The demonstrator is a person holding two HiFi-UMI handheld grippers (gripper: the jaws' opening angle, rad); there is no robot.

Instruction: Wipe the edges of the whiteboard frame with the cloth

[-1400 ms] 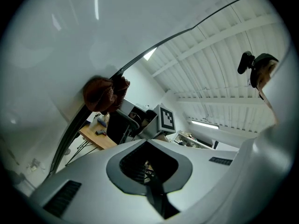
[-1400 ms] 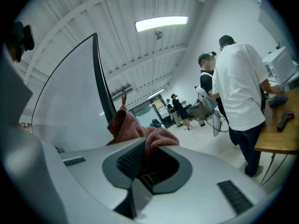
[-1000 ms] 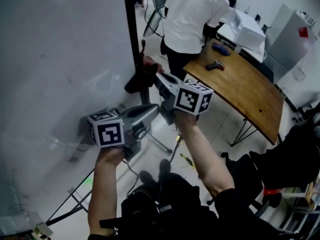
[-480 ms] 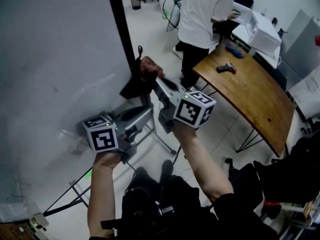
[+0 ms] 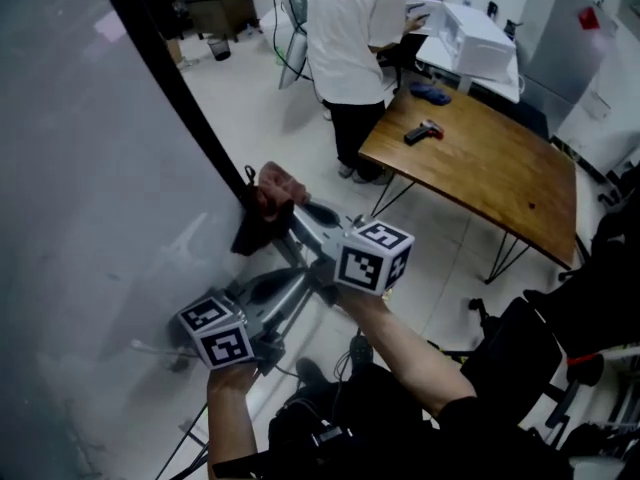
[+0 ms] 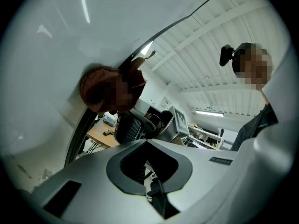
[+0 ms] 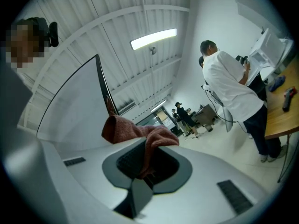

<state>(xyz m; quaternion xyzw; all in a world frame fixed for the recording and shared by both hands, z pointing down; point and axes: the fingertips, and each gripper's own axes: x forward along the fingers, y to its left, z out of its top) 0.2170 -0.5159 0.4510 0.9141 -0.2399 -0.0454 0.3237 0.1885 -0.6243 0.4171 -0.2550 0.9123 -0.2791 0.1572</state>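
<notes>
Pinching the cloth (image 5: 272,190), the right tongs (image 5: 280,218) hold it against the frame (image 5: 170,88); left tongs (image 5: 305,283) pressed together, empty.

– What is that against the whiteboard (image 5: 90,198)?
– I'm gripping a reddish-brown cloth (image 5: 268,200), which is looking like rough, nubby, matt terry. The whiteboard's frame (image 5: 175,93) is showing smooth and black.
– And the board face?
– It's gleaming, glossy and smooth, throwing back soft reflections. My right gripper (image 5: 281,215) and left gripper (image 5: 308,280) are looking like smooth matt grey plastic, with dark ribbed pads (image 7: 129,162).
– Beyond the whiteboard?
– To its right a table (image 5: 480,168) is showing a satin wood top, and the floor (image 5: 250,78) is looking pale and smooth.
</notes>
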